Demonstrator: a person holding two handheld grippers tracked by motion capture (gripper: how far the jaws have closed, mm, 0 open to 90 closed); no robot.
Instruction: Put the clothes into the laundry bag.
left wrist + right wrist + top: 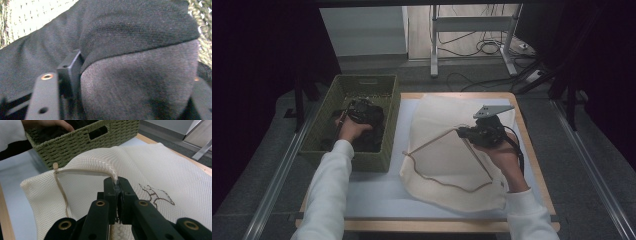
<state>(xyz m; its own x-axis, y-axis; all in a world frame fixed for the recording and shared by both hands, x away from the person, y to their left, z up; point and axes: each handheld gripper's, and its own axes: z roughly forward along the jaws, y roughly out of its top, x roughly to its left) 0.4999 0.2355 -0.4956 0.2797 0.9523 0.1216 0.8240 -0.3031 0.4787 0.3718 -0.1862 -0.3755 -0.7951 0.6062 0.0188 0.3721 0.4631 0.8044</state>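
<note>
Right gripper (117, 185): jaws pinching the rim of the cream mesh bag (160, 172), which is lying on the table (532, 165). Left gripper (362, 111): reaching into the green woven basket (343, 85), jaws bracketing black cloth (135, 82) there, contact unclear.

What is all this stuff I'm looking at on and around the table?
Basket: one, green woven, left part of the table.
Black cloth: dark fabric inside the basket; number of pieces cannot be told.
Mesh bag: one, cream, with a tan drawstring, lying on the right part of the table.
Table: one, pale top with a wooden edge.
Metal stand: one, grey, on the floor behind the table, cables beside it.
Left gripper: black, in the basket, black cloth between its jaws.
Right gripper: black, jaws shut on the mesh bag's rim.
</note>
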